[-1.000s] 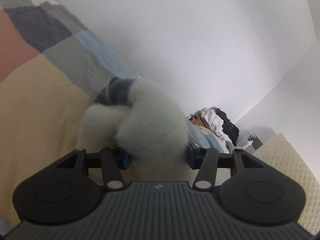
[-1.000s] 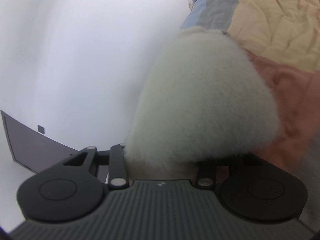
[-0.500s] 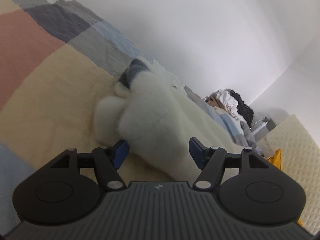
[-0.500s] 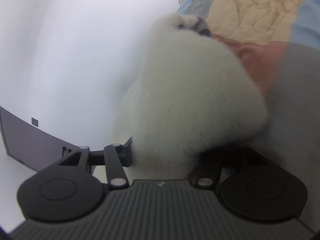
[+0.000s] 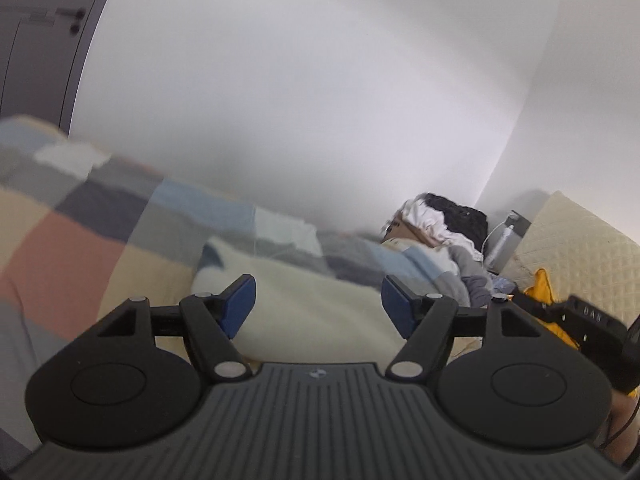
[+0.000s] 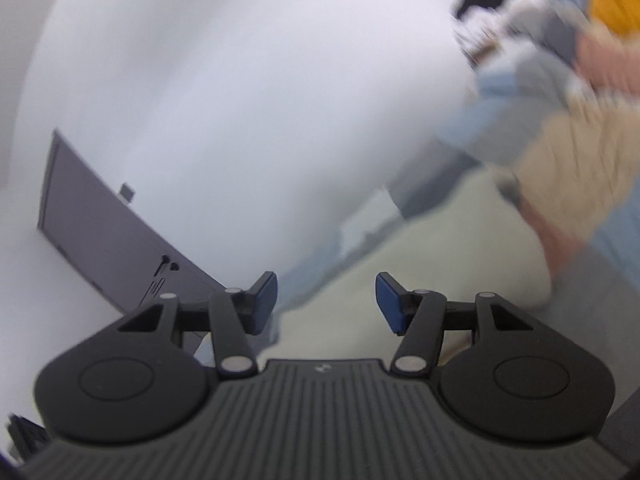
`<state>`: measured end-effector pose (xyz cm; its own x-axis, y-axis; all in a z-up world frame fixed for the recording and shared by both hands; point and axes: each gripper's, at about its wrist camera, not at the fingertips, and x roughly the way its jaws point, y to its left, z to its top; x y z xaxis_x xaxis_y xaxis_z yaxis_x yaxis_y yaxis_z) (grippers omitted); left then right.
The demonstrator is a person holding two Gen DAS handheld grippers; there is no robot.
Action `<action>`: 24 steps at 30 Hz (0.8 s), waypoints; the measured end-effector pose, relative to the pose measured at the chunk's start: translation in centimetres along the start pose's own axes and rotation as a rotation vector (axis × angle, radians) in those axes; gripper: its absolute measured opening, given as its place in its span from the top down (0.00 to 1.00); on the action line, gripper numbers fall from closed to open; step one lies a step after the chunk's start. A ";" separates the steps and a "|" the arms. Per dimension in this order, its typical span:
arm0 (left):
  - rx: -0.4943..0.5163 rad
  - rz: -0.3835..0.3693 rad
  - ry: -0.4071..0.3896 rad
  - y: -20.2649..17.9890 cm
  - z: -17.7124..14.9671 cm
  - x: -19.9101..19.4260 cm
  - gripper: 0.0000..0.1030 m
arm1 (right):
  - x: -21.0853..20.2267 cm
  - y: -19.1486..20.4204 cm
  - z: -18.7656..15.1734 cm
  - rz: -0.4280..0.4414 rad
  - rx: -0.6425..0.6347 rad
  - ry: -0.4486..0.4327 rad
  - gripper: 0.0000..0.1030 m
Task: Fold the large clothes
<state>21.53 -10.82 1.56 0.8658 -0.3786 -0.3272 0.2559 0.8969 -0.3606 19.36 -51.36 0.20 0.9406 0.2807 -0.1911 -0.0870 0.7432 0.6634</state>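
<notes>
Fluffy cream garment (image 5: 316,304) lies on the bed, past the tips of the left gripper (image 5: 318,304) and lower than them. Nothing sits between the blue pads (image 5: 240,302). The jaws stand wide apart and have just been opening. They hold nothing.

The garment is stretched out long. Its long side runs from a rounded end at the left of the left wrist view, where a bit of dark blue-grey shows, toward the right. It lies flat on the patchwork quilt (image 5: 64,256), which has squares of pink, tan, grey and blue.

The right gripper (image 6: 326,300) is open too, with its blue pads apart and nothing between them. Its jaws opened up a moment ago. In the right wrist view the garment shows as a pale blur (image 6: 448,252) beyond the pads, lying on the quilt (image 6: 576,168). That picture is smeared, so the garment's edges are hard to tell there.

Both grippers point a little downward, out over the bed toward the white wall (image 5: 320,100). The right wrist view is tipped, so the bed slants up to the right.

At the far end of the bed there is a pile of clothes (image 5: 440,220) in white and black, beside a quilted cream headboard (image 5: 580,248). A grey door (image 6: 100,240) stands in the wall on the other side.
</notes>
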 end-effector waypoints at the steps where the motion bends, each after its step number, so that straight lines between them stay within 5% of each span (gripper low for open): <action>1: 0.024 -0.002 -0.013 -1.1 0.5 -1.4 0.28 | -0.8 1.5 0.9 -0.001 -0.052 -0.011 0.44; 7: 0.172 0.019 -0.087 -6.4 1.7 -9.3 0.17 | -7.0 8.6 1.4 0.007 -0.249 -0.054 0.44; 24: 0.229 0.027 -0.059 -9.4 -4.2 -20.2 0.17 | -16.9 12.8 -6.5 -0.080 -0.479 -0.020 0.44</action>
<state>-0.15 -12.56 7.92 0.8958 -0.3453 -0.2798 0.3171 0.9377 -0.1422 0.24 -42.70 7.22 0.9561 0.2031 -0.2111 -0.1512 0.9594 0.2382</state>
